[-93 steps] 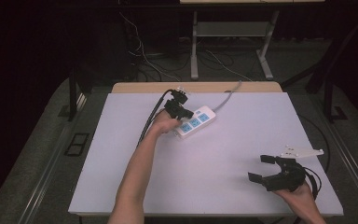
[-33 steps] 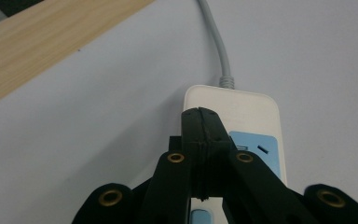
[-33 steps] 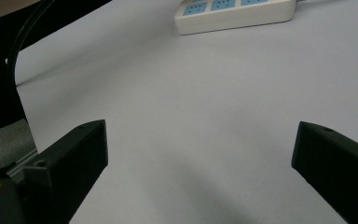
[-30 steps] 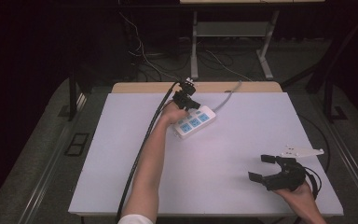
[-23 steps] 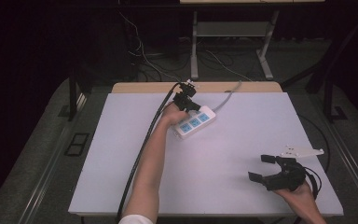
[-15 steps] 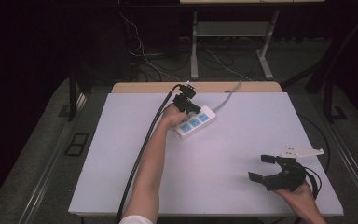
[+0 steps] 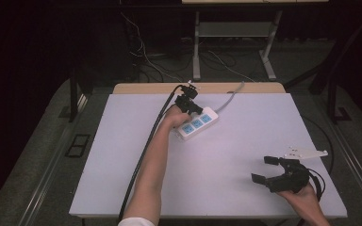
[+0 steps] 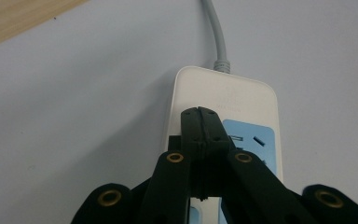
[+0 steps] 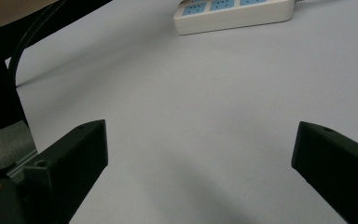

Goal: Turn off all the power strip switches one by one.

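So your left gripper (image 8: 200,116) has its jaws pressed together on the power strip (image 8: 223,100), apparently at its switch; your right gripper (image 7: 268,169) waits wide apart, unused.

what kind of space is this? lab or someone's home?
Most likely a lab or recording workspace, not a home. A plain white table holds just a power strip, loose cables trail over grey carpet behind it, and another metal-legged desk stands beyond in a dark room.
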